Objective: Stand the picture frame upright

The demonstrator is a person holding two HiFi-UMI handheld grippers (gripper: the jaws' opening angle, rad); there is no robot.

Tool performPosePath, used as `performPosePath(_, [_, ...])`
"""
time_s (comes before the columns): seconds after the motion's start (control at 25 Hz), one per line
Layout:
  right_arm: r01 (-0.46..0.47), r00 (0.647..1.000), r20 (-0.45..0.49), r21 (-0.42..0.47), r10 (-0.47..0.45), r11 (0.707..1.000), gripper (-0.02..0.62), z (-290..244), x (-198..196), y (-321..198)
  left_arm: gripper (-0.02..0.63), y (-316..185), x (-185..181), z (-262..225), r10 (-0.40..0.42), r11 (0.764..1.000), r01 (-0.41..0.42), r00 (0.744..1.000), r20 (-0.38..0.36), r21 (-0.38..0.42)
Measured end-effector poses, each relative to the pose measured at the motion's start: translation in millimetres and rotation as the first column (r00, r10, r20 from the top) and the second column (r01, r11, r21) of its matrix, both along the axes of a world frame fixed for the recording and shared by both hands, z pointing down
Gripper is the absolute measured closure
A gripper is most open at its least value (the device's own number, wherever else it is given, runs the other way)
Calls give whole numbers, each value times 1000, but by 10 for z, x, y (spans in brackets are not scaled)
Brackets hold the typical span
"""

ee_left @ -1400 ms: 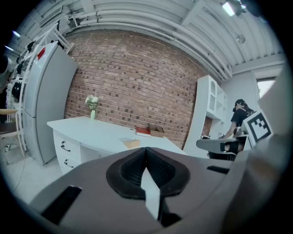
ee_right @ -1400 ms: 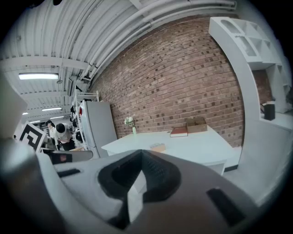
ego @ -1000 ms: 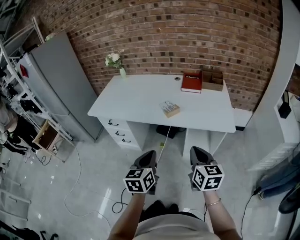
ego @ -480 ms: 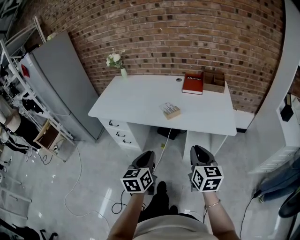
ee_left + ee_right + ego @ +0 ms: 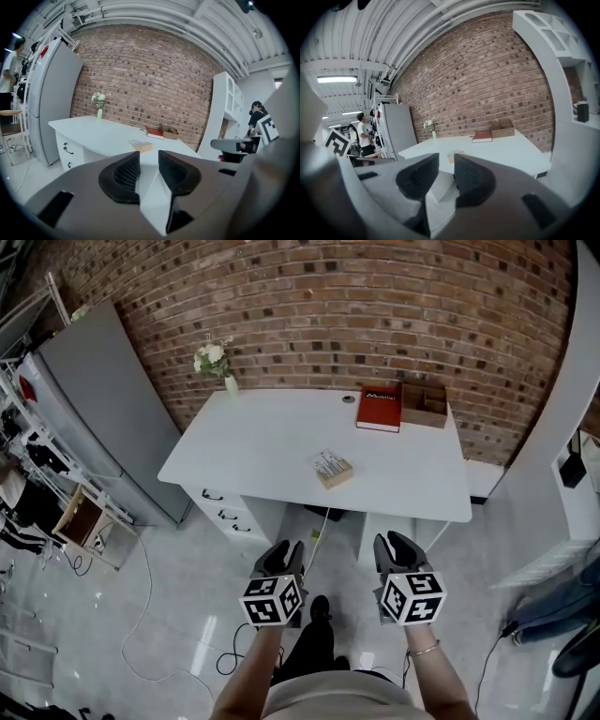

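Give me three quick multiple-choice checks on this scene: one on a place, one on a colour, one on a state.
1. Where does the flower vase stand on the desk?
A) at the near edge
B) on top of the book
C) at the far left corner

2. What colour is the book beside the cardboard box?
A) red
B) blue
C) green

3. How is the picture frame placed?
A) standing upright
B) lying flat on the desk
C) leaning on the cardboard box

Answers:
1 C: the head view shows it by the brick wall at the desk's left end.
2 A: its cover is plainly red.
3 B: it lies flat mid-desk, clear of everything else.
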State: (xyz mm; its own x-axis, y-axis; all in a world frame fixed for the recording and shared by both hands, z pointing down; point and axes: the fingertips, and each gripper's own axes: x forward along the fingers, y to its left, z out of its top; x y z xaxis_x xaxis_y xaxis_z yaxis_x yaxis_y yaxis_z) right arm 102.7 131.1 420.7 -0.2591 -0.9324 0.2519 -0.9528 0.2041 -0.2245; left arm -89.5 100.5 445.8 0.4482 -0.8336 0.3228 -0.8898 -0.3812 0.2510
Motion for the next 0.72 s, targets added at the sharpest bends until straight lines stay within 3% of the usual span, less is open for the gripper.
performPosePath(0.72, [-34, 999, -31, -8, 33, 999, 511, -114, -60, -1820, 456, -1971, -105, -139, 24, 1000, -24, 1000, 2, 12])
